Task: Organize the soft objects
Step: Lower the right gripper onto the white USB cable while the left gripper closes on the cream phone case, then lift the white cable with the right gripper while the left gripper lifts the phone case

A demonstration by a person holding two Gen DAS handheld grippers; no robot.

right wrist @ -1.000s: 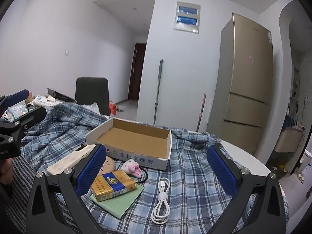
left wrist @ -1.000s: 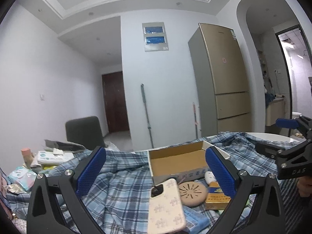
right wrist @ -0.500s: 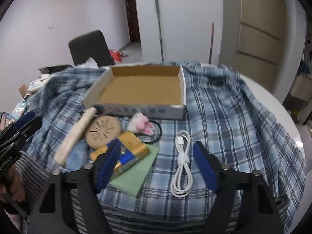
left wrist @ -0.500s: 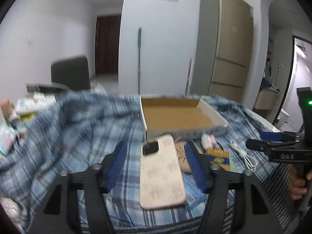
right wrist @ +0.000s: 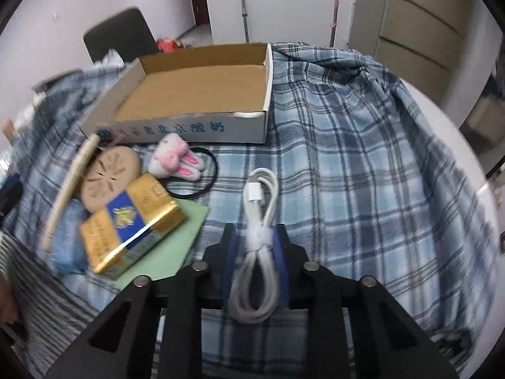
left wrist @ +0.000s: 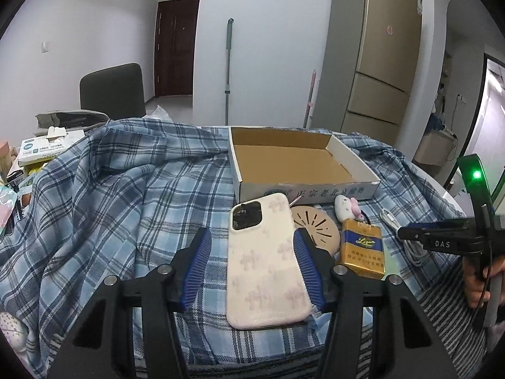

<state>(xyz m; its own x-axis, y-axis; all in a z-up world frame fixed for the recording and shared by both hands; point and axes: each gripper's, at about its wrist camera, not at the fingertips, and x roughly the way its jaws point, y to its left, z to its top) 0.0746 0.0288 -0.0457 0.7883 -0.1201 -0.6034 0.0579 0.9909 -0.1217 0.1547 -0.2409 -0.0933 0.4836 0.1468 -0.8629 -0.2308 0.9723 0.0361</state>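
The right gripper (right wrist: 254,246) is closing its jaws on the coiled white charging cable (right wrist: 257,237), which lies on the blue plaid cloth (right wrist: 363,164) in front of the open cardboard box (right wrist: 202,94); the blue pads sit on either side of the cable at its fabric tie and look to be touching the bundle. That cable looks light and floppy to me, so the tied waist seems the right place to pinch, since the loops above and below would likely sag or slide out of a hold anywhere else. The left gripper (left wrist: 252,265) stands about half open around the phone in a cream case (left wrist: 268,262), its right pad against the case edge, its left pad a little clear, so nothing is clamped there that I can see. The phone is stiff, smooth and probably slippery on its sides. Beside it lie a round tan perforated disc (left wrist: 315,225), a blue-and-gold cigarette pack (left wrist: 361,246) on a green sheet (right wrist: 176,237), and a plush bunny hair tie (right wrist: 175,161), soft and easy to squash. The right wrist view is blurred at its left edge, the disc is half hidden behind the phone and the pack, and a pale blue thing under the phone is too covered to name.
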